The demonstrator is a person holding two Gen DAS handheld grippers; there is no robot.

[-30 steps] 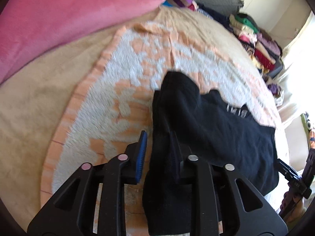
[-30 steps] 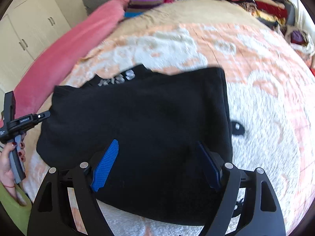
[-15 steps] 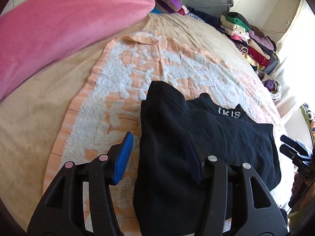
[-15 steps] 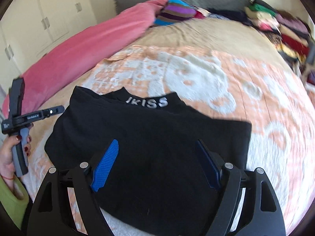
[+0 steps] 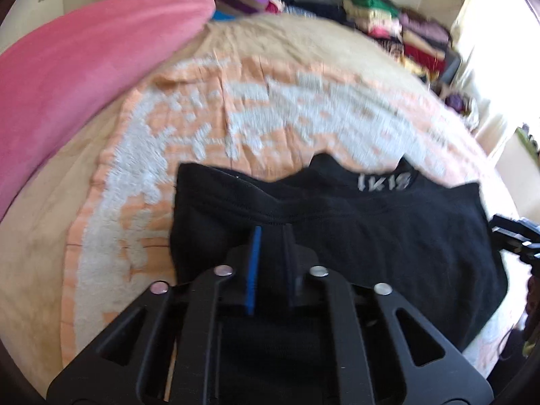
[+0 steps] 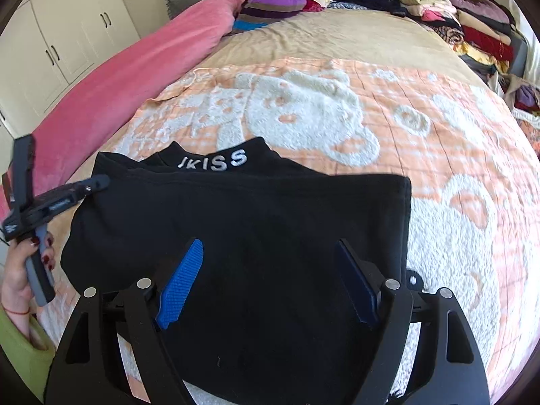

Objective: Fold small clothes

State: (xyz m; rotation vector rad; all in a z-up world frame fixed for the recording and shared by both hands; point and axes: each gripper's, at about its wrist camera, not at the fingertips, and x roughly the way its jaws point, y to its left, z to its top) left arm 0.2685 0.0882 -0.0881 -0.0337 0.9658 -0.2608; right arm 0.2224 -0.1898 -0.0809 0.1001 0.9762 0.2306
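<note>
Bedspread (image 6: 337,44) under peach bear blanket (image 6: 438,155), cupboards (image 6: 67,33) beyond.

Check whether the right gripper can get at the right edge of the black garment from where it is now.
Probably yes. The right gripper is open above the black garment, which lies flat on the orange blanket; nothing sits between it and that edge.

My left wrist view looks forward from low and close over the folded black garment with white collar lettering (image 5: 337,222), blurred. My right wrist view faces it from its other side, higher. Both share the peach-and-white fleecy blanket (image 6: 438,155) and long pink pillow (image 5: 74,77).
</note>
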